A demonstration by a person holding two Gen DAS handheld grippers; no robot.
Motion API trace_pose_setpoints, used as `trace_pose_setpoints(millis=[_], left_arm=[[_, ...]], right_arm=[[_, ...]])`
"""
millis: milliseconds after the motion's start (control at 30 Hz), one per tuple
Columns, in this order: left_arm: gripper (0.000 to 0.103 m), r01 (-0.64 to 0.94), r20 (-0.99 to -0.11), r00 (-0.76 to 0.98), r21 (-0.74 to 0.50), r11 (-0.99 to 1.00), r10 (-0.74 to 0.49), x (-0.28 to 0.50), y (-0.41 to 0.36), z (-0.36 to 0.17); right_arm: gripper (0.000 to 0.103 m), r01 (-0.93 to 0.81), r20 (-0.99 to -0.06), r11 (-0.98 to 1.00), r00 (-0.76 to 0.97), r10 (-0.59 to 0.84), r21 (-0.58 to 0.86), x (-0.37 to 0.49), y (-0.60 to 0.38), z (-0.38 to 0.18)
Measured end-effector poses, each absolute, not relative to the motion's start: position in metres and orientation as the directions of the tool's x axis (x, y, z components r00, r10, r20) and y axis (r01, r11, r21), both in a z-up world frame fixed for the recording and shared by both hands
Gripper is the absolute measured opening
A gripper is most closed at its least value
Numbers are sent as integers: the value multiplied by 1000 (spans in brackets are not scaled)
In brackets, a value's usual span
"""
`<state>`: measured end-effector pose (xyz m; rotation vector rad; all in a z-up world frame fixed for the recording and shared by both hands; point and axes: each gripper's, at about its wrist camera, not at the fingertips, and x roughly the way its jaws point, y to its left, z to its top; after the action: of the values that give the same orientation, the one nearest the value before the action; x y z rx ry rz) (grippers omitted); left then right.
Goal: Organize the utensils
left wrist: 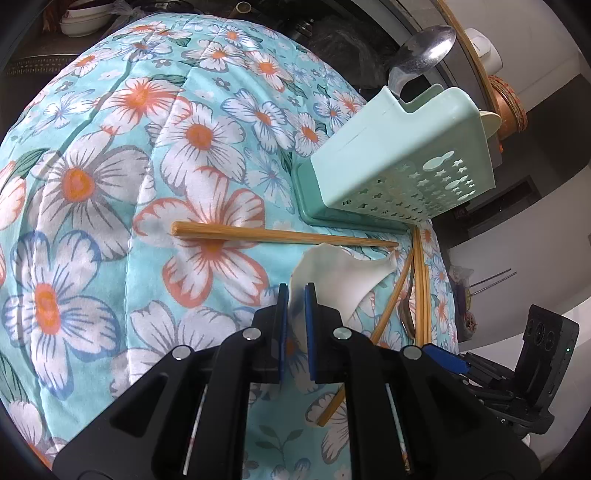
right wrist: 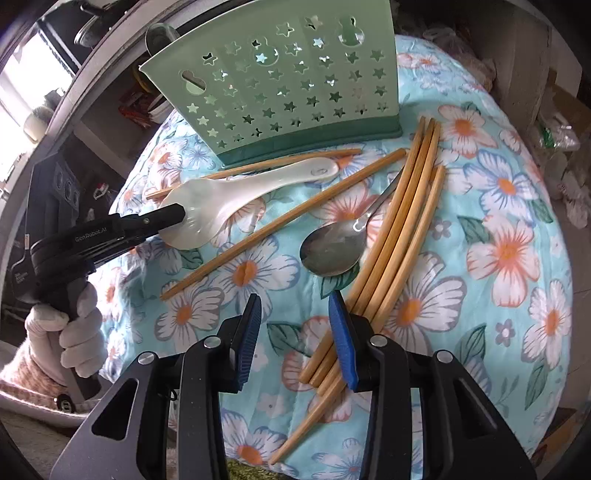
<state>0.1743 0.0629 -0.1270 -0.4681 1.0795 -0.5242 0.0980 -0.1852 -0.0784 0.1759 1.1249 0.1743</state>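
My left gripper (left wrist: 296, 295) is shut on the bowl end of a white ceramic spoon (left wrist: 332, 271); the right wrist view shows the same grip (right wrist: 181, 218) on the spoon (right wrist: 236, 195), whose handle rests near the holder's base. The mint-green star-punched utensil holder (right wrist: 280, 92) stands at the back, with a metal spoon (left wrist: 424, 51) sticking out of it. My right gripper (right wrist: 295, 299) stands open above the cloth, nothing between its pads. A bundle of bamboo chopsticks (right wrist: 399, 229) runs beside its right finger. A second metal spoon (right wrist: 332, 247) lies just ahead.
Two single chopsticks (right wrist: 284, 218) (right wrist: 258, 166) lie loose on the floral cloth (right wrist: 498, 258), one under the white spoon. A gloved hand (right wrist: 74, 332) holds the left gripper's handle. Stacked bowls (left wrist: 81, 22) sit beyond the table's far edge. The cloth drops off on the right (left wrist: 447, 295).
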Motion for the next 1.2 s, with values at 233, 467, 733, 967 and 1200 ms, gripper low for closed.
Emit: trace_pose_setpoints(millis=[233, 467, 733, 967, 1200], left_arm=[[8, 174, -700, 379, -589, 789, -606, 174, 65, -127], [8, 175, -701, 378, -587, 791, -604, 175, 64, -127], [9, 172, -705, 374, -586, 792, -603, 177, 64, -129], [9, 168, -705, 372, -588, 791, -603, 177, 64, -130], [10, 168, -706, 372, -588, 791, -603, 178, 64, -130]], right_arm=[[37, -139, -843, 988, 538, 20, -65, 91, -156, -67], [32, -205, -790, 921, 594, -152, -332, 89, -129, -86], [29, -232, -741, 848, 625, -245, -476, 96, -115, -101], [26, -245, -715, 806, 639, -283, -539, 104, -106, -109], [20, -243, -705, 796, 645, -294, -555, 110, -103, -115]])
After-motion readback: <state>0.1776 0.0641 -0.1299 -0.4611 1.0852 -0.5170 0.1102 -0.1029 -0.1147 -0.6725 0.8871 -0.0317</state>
